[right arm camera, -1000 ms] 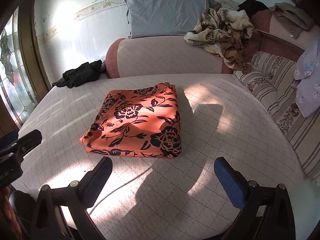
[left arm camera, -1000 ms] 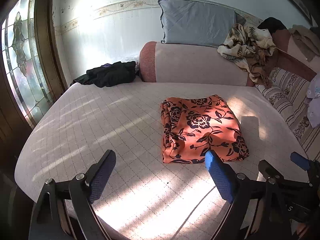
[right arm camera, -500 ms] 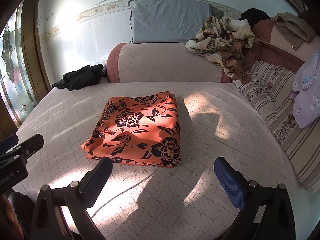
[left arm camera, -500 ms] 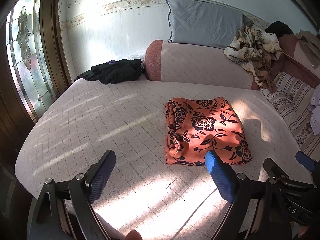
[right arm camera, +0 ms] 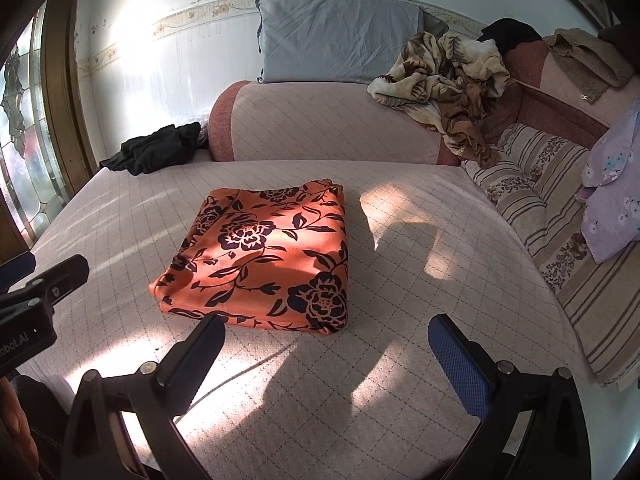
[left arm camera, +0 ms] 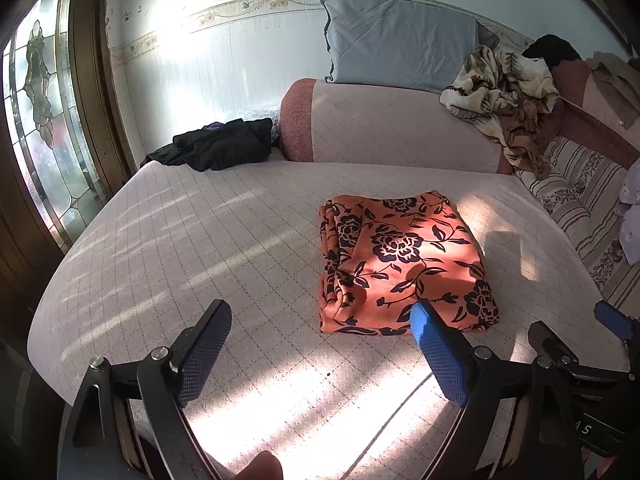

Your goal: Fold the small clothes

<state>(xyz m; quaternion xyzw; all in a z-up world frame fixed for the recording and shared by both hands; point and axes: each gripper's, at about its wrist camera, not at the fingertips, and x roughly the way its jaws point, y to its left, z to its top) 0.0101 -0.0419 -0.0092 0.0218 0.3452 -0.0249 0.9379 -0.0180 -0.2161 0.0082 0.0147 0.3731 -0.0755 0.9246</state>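
Observation:
An orange cloth with dark flowers (left arm camera: pixel 402 260) lies folded into a flat rectangle on the quilted pink bed (left arm camera: pixel 200 248); it also shows in the right wrist view (right arm camera: pixel 264 256). My left gripper (left arm camera: pixel 320 316) is open and empty, above the bed just in front of the cloth's near edge. My right gripper (right arm camera: pixel 326 330) is open and empty, also just in front of the cloth. The right gripper (left arm camera: pixel 576 344) shows at the right of the left wrist view, and the left gripper (right arm camera: pixel 36 292) at the left of the right wrist view.
A black garment (left arm camera: pixel 216 148) lies at the bed's far left corner. A pink bolster (left arm camera: pixel 392 128) with a grey pillow (left arm camera: pixel 400 56) and a crumpled floral blanket (left arm camera: pixel 500 92) lines the back. Striped cushions (right arm camera: pixel 560 240) and a lilac garment (right arm camera: pixel 612 200) lie right. A stained-glass window (left arm camera: pixel 44 120) stands left.
Both grippers have drifted slightly, so the folded cloth sits a little nearer and lower in both views. The cloth itself has not moved. Both grippers stay open.

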